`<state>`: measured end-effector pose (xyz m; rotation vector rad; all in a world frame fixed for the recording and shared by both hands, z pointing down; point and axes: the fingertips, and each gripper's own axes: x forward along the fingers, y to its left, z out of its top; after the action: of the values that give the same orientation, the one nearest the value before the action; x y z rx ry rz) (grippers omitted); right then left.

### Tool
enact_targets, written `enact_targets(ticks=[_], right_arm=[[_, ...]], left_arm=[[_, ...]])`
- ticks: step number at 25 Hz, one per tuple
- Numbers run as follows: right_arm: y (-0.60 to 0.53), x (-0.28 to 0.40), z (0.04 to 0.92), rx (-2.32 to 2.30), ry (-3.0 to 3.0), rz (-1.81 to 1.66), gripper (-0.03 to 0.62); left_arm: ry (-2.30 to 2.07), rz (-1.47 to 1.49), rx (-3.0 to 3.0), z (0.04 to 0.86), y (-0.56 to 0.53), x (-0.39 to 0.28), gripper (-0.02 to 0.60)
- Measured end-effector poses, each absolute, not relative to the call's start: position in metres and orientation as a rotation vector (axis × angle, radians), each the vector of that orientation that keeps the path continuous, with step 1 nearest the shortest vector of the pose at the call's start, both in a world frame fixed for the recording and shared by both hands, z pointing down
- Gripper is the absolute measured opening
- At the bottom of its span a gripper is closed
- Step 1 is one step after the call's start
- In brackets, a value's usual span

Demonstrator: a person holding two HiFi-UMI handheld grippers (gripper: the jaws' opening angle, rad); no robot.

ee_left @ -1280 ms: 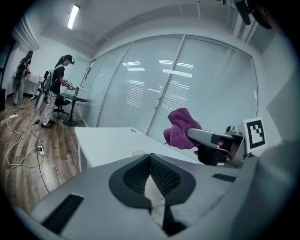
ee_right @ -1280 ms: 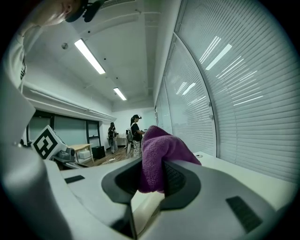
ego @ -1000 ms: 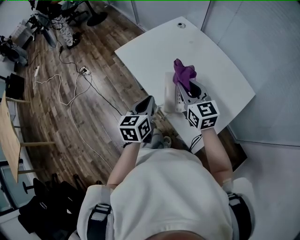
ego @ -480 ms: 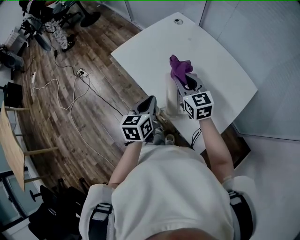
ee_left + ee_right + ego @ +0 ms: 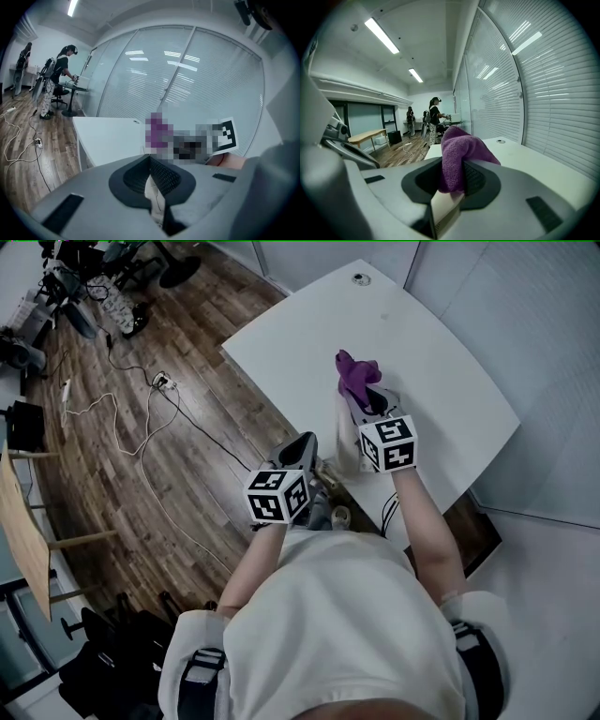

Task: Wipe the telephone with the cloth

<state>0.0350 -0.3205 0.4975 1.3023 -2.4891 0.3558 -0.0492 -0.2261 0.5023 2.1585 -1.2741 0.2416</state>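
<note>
A purple cloth [image 5: 356, 377] sticks up from my right gripper [image 5: 362, 397], which is shut on it over the near part of the white table [image 5: 431, 352]. In the right gripper view the cloth [image 5: 461, 150] bulges out between the closed jaws of that gripper [image 5: 452, 180]. The white telephone [image 5: 344, 435] lies just left of and partly under this gripper, near the table's front edge. My left gripper [image 5: 305, 441] hangs off the table's edge, left of the phone, over the floor. It is shut with nothing in it [image 5: 151, 176].
The table has a round cable hole [image 5: 361, 278] at its far end and a glass wall behind it. Cables and a power strip [image 5: 165, 381] lie on the wooden floor to the left. A wooden desk edge [image 5: 19, 521] is at far left. People stand at distant desks [image 5: 58, 79].
My right gripper has shifted a little left and farther along the telephone, carrying the cloth. The left gripper has stayed about where it was.
</note>
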Motion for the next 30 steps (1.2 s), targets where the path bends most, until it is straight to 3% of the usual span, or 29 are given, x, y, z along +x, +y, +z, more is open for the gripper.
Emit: enact_targets(ticks=[30], right_arm=[[-0.306,0.025,0.528,1.245,-2.427,0.322,0.094]], left_arm=[[-1.290,0.259,2.142,0.512,-0.216,-0.055,0.021]])
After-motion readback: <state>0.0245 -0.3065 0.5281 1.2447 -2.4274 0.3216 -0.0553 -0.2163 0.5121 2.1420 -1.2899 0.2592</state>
